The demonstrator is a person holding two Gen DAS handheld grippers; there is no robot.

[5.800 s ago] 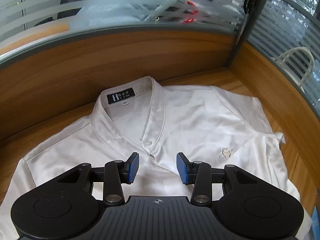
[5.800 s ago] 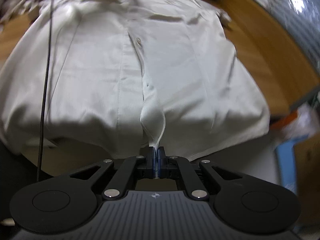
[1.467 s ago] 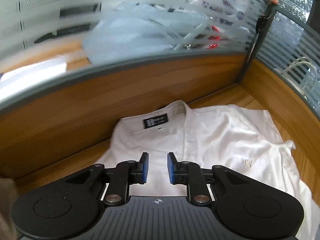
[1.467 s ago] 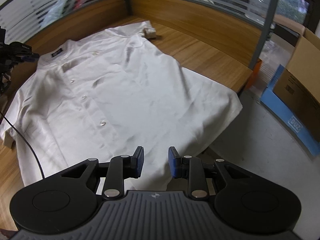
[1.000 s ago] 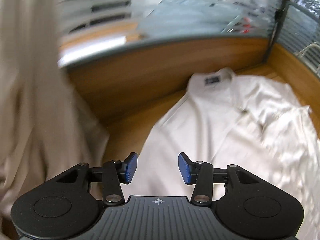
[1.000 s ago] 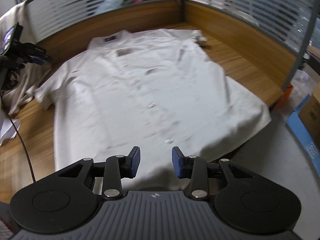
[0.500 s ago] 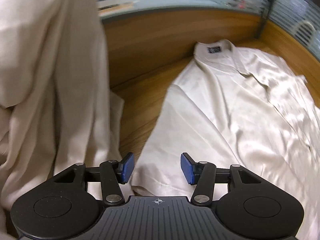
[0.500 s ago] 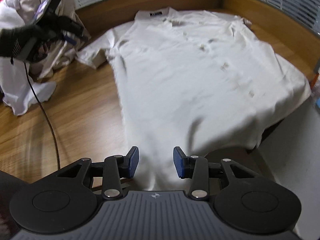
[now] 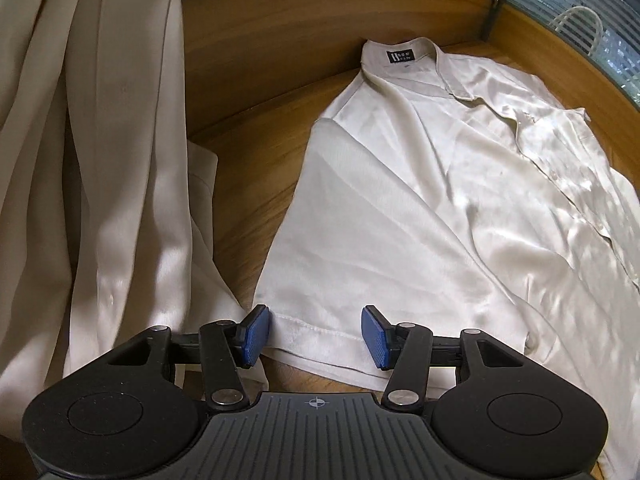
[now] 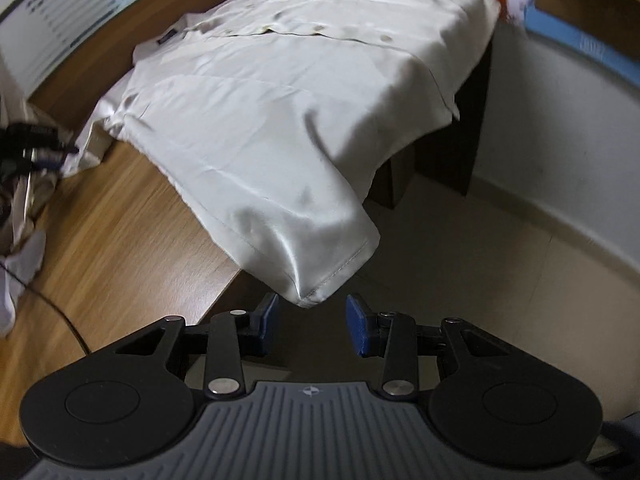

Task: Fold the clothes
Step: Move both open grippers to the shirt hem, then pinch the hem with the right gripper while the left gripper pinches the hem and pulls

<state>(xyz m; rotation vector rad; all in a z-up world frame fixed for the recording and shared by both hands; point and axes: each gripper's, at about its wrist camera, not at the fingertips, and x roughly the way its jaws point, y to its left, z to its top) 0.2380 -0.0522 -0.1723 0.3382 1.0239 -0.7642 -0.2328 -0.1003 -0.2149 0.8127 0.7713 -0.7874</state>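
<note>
- Cream satin shirt (image 9: 420,200) lies flat, front up, on wooden tabletop (image 9: 256,160); collar w/ black label (image 9: 401,56) at far end near wooden back panel (image 9: 320,20).
- Shirt's bottom part hangs over the near tabletop edge; in right wrist view one hem corner (image 10: 320,292) droops off the edge above the floor (image 10: 520,260).
- Left gripper (image 9: 315,332): fingers spread, nothing pinched. Sleeve hem (image 9: 316,326) sits between the blue pads (image 9: 256,334) in the view; pads don't press it.
- Right gripper (image 10: 311,324): fingers spread, empty. Hem corner just beyond the tips, approx. centred btwn them, not touching.
- Heap of other cream cloth (image 9: 92,160) piled at left of shirt, close beside the sleeve, tall against the back panel.
- Right wrist view: left gripper seen dark & blurred at far left by the sleeve; thin black cable (image 10: 52,308) runs across tabletop; more pale cloth at left edge.
- Striped glass partition (image 9: 580,4) above back panel; blue item & cardboard far right on floor, blurred.
</note>
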